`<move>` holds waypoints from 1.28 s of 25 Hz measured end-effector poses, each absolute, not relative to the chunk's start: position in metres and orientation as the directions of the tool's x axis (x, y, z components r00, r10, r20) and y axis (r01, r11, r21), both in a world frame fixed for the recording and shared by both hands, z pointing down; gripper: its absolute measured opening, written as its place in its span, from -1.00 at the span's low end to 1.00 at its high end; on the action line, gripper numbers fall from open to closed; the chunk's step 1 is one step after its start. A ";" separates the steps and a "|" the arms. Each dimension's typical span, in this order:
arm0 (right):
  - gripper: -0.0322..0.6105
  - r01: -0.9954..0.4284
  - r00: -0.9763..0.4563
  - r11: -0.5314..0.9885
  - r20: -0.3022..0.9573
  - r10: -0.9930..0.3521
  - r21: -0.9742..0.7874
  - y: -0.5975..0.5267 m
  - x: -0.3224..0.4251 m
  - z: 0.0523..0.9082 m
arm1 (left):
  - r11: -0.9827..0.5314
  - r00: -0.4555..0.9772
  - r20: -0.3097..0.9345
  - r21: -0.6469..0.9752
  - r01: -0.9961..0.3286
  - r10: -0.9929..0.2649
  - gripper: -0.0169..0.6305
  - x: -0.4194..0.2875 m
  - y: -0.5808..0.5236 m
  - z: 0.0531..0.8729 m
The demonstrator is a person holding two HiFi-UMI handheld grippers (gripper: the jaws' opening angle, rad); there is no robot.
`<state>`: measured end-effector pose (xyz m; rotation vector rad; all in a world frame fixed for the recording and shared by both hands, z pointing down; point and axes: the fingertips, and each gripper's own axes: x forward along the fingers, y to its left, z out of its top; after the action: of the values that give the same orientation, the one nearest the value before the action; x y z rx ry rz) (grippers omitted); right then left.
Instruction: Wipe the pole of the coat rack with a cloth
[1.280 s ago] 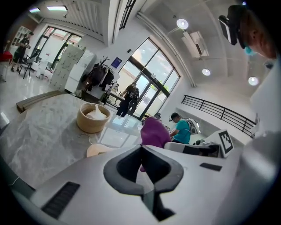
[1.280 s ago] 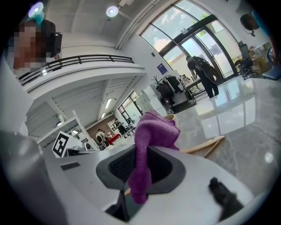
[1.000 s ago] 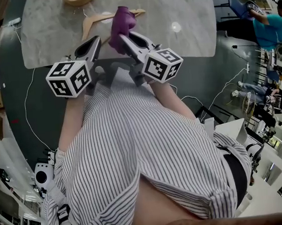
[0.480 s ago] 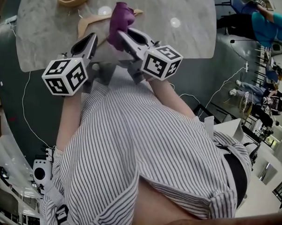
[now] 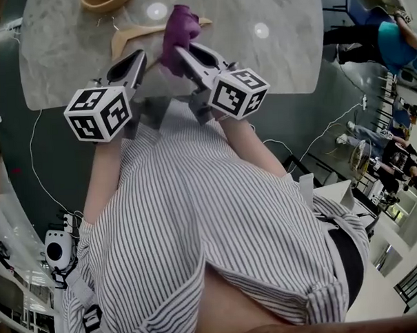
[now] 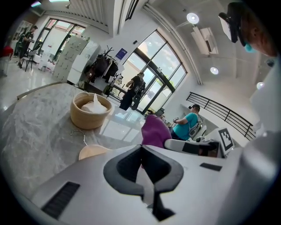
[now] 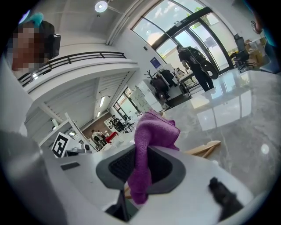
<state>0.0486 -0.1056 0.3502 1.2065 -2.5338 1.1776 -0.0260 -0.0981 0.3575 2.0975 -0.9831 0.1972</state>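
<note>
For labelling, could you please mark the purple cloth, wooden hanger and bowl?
purple cloth (image 7: 151, 132), right gripper view, upper fold.
wooden hanger (image 5: 127, 35), head view, left shoulder.
bowl (image 6: 89, 119), left gripper view, outer wall.

Purple cloth (image 5: 178, 27) over a pale grey marbled table (image 5: 279, 56); on that table a tan hanger (image 5: 129, 35) and tan bowl (image 5: 102, 1), its contents perhaps white; shirt (image 5: 197, 218) striped white and grey

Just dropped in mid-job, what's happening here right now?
A person holds both grippers above the marble table. The right gripper is clamped on a purple cloth; the left gripper is shut with nothing in it. A wooden hanger and a bowl sit on the table. No coat rack pole is in view, so wiping isn't under way.
</note>
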 end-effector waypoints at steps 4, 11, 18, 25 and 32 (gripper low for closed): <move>-0.66 -0.690 -0.690 0.378 0.405 -0.599 -0.617 -0.111 0.052 0.362 | -0.366 0.683 0.453 0.604 -0.708 -0.574 -0.91 -0.022 -0.104 0.369; -0.66 -0.694 -0.689 0.355 0.436 -0.578 -0.626 -0.132 0.070 0.374 | -0.361 0.698 0.468 0.621 -0.696 -0.542 -0.91 0.002 -0.118 0.377; -0.66 -0.719 -0.659 0.303 0.475 -0.584 -0.625 -0.158 0.094 0.391 | -0.357 0.703 0.494 0.622 -0.697 -0.512 -0.91 0.021 -0.138 0.390; -0.66 -0.743 -0.630 0.251 0.521 -0.576 -0.621 -0.162 0.107 0.411 | -0.335 0.720 0.520 0.650 -0.683 -0.460 -0.91 0.030 -0.141 0.411; -0.66 -0.765 -0.601 0.201 0.565 -0.566 -0.612 -0.172 0.122 0.432 | -0.334 0.743 0.540 0.669 -0.664 -0.396 -0.91 0.048 -0.141 0.429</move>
<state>0.1217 -0.1724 0.4317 1.2751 -2.2579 1.3527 0.0484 -0.1414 0.4293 1.9677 -0.8059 0.3467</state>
